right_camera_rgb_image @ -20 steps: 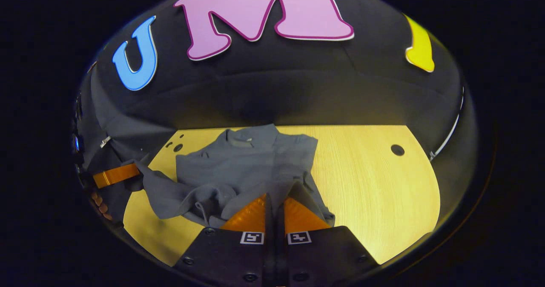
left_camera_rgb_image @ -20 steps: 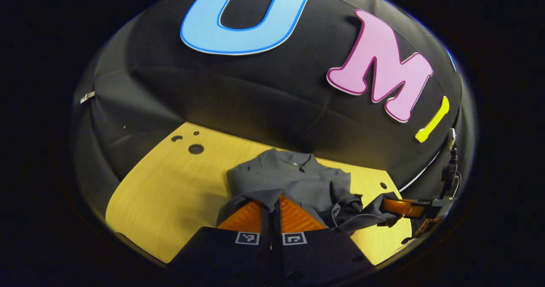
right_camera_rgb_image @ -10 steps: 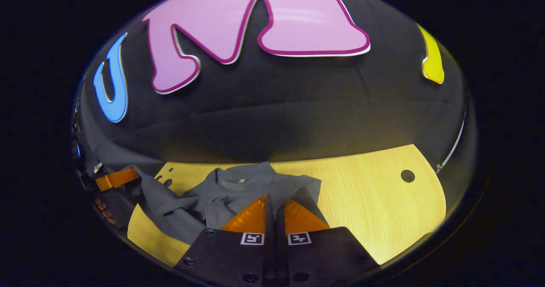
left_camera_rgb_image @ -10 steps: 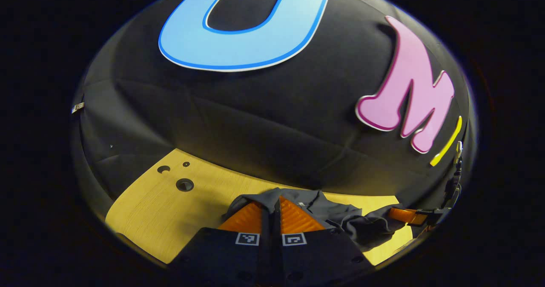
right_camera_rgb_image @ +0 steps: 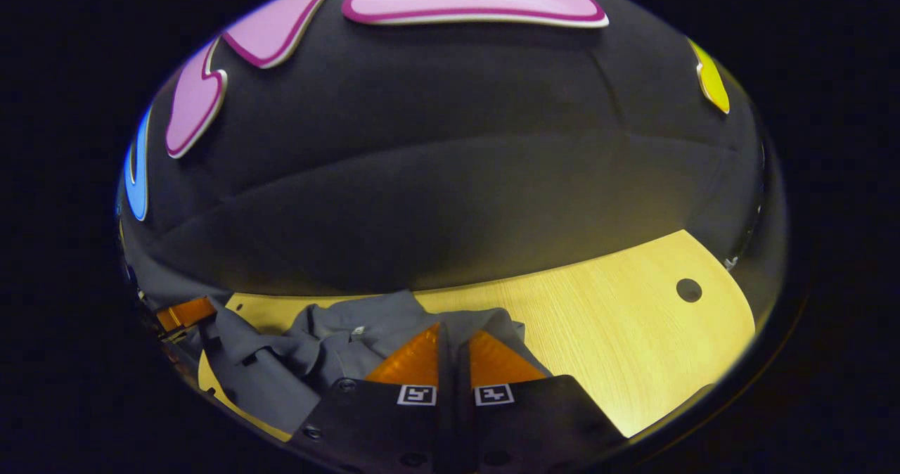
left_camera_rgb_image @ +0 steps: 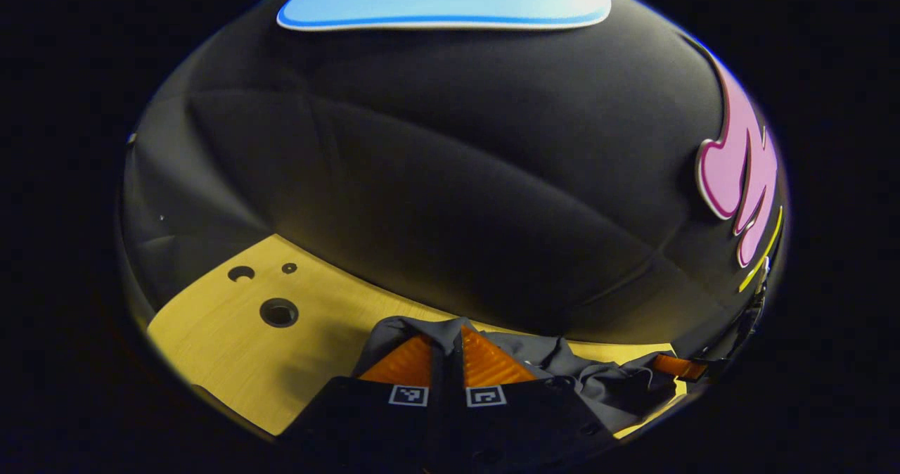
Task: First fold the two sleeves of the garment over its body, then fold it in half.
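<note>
— As far as each gripper went, what did they hold?

— Both were clamped on cloth. The left gripper (left_camera_rgb_image: 447, 335) had its fingers drawn together with a grey hem pinched between them, fabric draped over the tips. The right gripper (right_camera_rgb_image: 453, 333) was likewise closed on an edge of the same garment (right_camera_rgb_image: 330, 340).

— And beyond the fingers?

— Just past the right gripper's tips, the garment lay bunched on the surface (right_camera_rgb_image: 619, 333), its collar part just ahead and to the left. Off to its far left, the other gripper held a lifted corner, with cloth sagging between the two. From the left gripper view, the garment (left_camera_rgb_image: 598, 382) trailed away to the right in loose folds, toward the opposite gripper at the edge. Ahead and left of it, the surface (left_camera_rgb_image: 211, 340) was bare apart from a few round holes.

— How far along was the fold?

— By my reading, the halving fold was under way: the gripped edge seemed carried over the body toward the collar. Whether the sleeves sat neatly inside, I couldn't tell; the cloth was too rumpled. Laying the edge down and releasing remained.
</note>
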A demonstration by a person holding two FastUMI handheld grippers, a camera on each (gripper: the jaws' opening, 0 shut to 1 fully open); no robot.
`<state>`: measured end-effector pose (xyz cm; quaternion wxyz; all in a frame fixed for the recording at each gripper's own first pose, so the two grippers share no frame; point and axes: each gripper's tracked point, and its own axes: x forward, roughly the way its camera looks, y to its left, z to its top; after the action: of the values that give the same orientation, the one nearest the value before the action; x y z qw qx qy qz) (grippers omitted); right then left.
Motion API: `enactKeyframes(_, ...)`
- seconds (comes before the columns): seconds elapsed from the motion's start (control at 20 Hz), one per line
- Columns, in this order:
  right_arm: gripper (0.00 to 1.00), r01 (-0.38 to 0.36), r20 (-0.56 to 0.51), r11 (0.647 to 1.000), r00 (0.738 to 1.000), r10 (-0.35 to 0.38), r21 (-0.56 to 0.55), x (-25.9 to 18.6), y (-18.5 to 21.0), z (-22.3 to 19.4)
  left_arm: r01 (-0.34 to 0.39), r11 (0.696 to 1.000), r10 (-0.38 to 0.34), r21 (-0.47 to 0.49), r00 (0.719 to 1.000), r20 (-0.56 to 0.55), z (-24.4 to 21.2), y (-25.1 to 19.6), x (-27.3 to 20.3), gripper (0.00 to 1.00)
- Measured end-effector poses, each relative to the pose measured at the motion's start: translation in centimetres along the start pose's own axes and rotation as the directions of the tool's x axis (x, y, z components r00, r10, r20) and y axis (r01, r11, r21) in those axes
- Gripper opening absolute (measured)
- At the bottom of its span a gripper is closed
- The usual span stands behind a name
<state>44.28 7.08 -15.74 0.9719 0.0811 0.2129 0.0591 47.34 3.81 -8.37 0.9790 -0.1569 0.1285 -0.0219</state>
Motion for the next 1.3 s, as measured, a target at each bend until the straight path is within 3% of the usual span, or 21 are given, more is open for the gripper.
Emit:
enactKeyframes(0.15,0.14,0.012,-0.002,0.998,1.0,-0.012,-0.06,-0.1,0.0,-0.7,-0.05,0.998,0.05,0.029,0.998,-0.028,-1.0,1.3,0.2,0.14)
enactKeyframes(0.3,0.22,0.001,0.005,0.997,1.0,-0.001,-0.073,-1.2,0.4,-0.4,-0.067,0.997,0.067,0.042,0.998,0.011,0.7,1.5,-1.2,0.4)
enactKeyframes(0.4,0.5,0.003,0.03,0.997,1.0,0.0,-0.08,-2.8,0.6,0.4,-0.041,0.999,0.04,0.033,0.999,0.016,1.4,0.8,-2.7,0.7)
enactKeyframes(0.5,0.78,0.0,0.053,0.995,0.999,0.005,-0.096,-4.7,0.9,1.1,-0.04,0.998,0.039,0.05,0.999,0.022,2.1,0.4,-4.6,0.77)
enactKeyframes(0.6,0.9,0.011,0.071,0.993,0.997,-0.002,-0.117,-6.9,0.9,1.5,-0.046,0.996,0.043,0.082,0.998,0.041,3.1,0.0,-7.0,0.94)
enactKeyframes(0.75,0.99,0.032,0.111,0.991,0.994,-0.018,-0.128,-11.0,1.1,2.4,-0.038,0.991,0.029,0.127,0.997,0.072,4.4,-1.4,-11.6,0.96)
enactKeyframes(1.05,0.99,0.052,0.214,0.987,0.977,-0.018,-0.153,-20.2,2.1,4.7,-0.005,0.948,-0.043,0.318,0.989,0.143,6.0,-4.4,-22.2,0.96)
enactKeyframes(1.3,0.99,0.067,0.259,0.968,0.966,-0.003,-0.24,-28.2,3.0,4.7,0.052,0.928,-0.119,0.37,0.98,0.159,5.2,-6.8,-30.4,0.95)
